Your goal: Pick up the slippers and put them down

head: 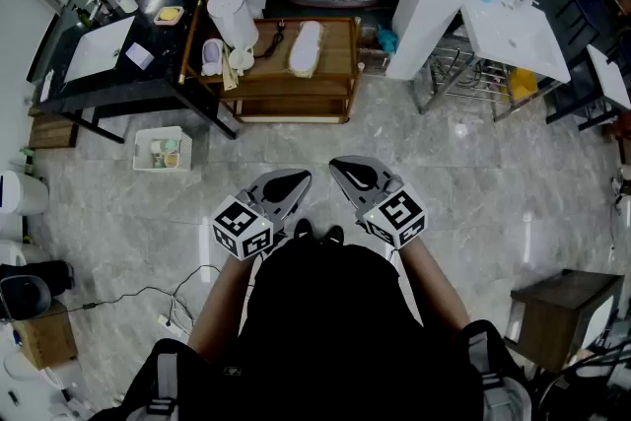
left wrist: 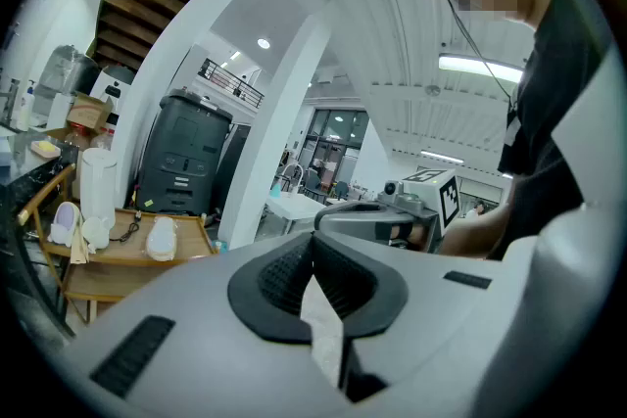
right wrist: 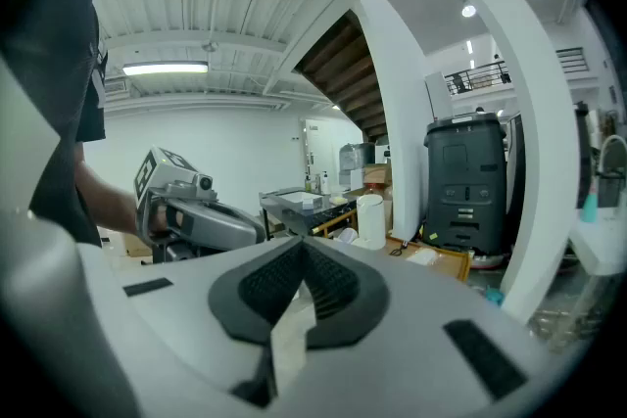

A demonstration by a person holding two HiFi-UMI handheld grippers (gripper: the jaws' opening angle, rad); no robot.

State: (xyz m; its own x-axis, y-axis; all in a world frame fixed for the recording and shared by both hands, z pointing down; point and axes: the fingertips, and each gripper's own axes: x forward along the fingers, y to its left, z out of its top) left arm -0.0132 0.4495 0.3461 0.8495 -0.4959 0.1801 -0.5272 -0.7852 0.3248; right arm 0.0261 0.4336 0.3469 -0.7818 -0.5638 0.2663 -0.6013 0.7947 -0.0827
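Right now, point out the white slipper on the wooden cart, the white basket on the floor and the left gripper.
white slipper (head: 304, 47), head view, middle of its top.
white basket (head: 161, 130), head view, far rim.
left gripper (head: 302, 178), head view, tips of its closed jaws.

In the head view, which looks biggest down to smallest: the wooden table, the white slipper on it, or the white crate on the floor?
Largest: wooden table.
Next: white crate.
Smallest: white slipper, though crate and slipper look close, so that pair is unsure.
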